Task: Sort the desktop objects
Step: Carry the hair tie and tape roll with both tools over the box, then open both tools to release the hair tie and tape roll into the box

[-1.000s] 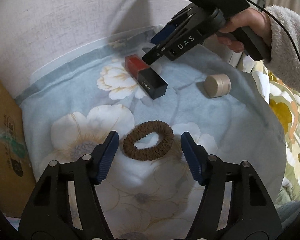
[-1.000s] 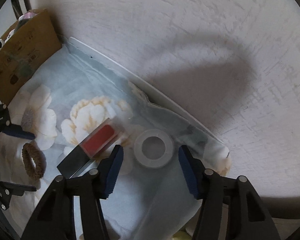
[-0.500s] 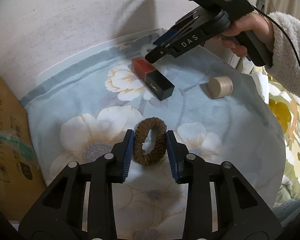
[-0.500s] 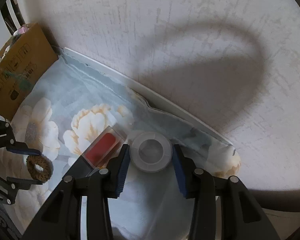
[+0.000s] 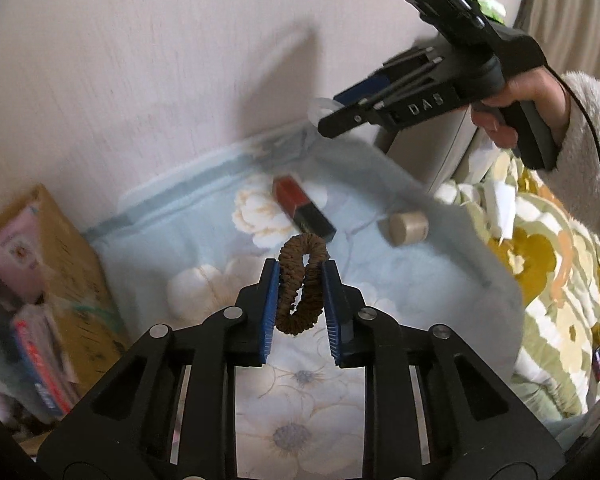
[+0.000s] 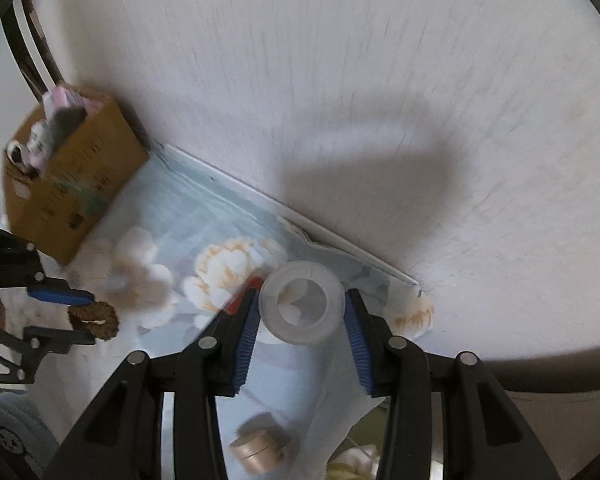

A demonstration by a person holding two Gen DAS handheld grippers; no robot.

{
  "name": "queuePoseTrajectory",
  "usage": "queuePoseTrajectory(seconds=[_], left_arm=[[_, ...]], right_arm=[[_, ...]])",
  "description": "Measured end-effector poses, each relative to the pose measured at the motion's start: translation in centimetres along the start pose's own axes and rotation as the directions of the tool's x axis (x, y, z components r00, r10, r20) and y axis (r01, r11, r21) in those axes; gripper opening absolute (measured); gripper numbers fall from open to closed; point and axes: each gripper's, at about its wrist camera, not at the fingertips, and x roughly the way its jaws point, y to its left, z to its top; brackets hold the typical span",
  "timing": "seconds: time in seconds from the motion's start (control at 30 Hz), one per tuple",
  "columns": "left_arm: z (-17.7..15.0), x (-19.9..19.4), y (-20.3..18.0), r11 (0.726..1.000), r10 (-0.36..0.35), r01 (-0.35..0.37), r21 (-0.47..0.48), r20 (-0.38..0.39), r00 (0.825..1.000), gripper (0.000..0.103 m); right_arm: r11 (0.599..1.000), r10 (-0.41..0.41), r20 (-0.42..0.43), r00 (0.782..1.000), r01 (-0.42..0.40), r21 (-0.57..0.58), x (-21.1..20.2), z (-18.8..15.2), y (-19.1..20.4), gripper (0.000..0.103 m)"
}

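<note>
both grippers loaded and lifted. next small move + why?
Probably carry the left gripper toward the brown cardboard box at the cloth's left edge. It is shut on the brown fabric hair tie, which hangs off the floral cloth. The box already holds items. The right gripper, shut on the translucent tape roll, could follow.

Left gripper (image 5: 300,300): jaws clamp brown scrunchie (image 5: 302,285), lifted. Ahead on floral cloth (image 5: 204,240): red-black lipstick box (image 5: 303,207); ahead-right, beige cylinder (image 5: 407,228). Cardboard box (image 5: 56,280) left. Right gripper (image 5: 332,114) above, ahead-right.
</note>
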Motion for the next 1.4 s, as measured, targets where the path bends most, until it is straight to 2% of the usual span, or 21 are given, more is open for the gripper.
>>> queuePoseTrajectory(seconds=[0.13,0.17,0.27,0.4,0.53,0.73,1.07,1.23,1.4], left_arm=[[1.8,-2.9,-0.3,0.999,0.020,-0.021,0.030,0.026,0.999,0.019],[2.2,-3.9,-0.4,0.999,0.028,-0.030,0.039,0.033,0.999,0.019],[3.5,-6.4,0.0,0.998,0.042,-0.044,0.048,0.053,0.998,0.019],[4.9,-9.9,1.7,0.997,0.067,-0.070,0.030,0.086,0.994,0.019],[5.2,-13.2,4.2,0.995,0.102,-0.102,-0.004,0.107,0.989,0.019],[3.6,-17.1,8.6,0.984,0.174,-0.169,-0.054,0.106,0.979,0.019],[-1.7,-20.4,18.1,0.948,0.263,-0.244,-0.202,0.068,0.963,0.019],[-4.5,-20.4,21.5,0.930,0.280,-0.263,-0.257,0.031,0.959,0.019],[-6.8,-18.9,23.6,0.923,0.269,-0.261,-0.282,-0.009,0.963,0.019]], right_arm=[[1.000,0.007,0.010,1.000,-0.007,0.011,-3.2,0.6,0.7,0.039],[1.000,0.013,0.010,1.000,-0.013,0.016,-3.2,1.4,-0.8,0.039],[1.000,0.020,0.022,1.000,-0.020,0.012,-5.1,2.5,-0.9,0.039],[0.999,0.031,0.046,0.998,-0.031,-0.012,-8.1,4.5,-0.1,0.039],[0.997,0.060,0.069,0.996,-0.057,-0.056,-10.4,7.4,2.7,0.039],[0.989,0.084,0.086,0.993,-0.073,-0.129,-9.8,11.1,8.5,0.039],[0.959,0.223,0.066,0.973,-0.207,-0.192,-5.4,15.3,18.7,0.039],[0.943,0.256,0.025,0.966,-0.244,-0.225,-2.7,15.7,22.6,0.039],[0.937,0.263,-0.021,0.965,-0.260,-0.231,0.0,15.2,25.3,0.039]])
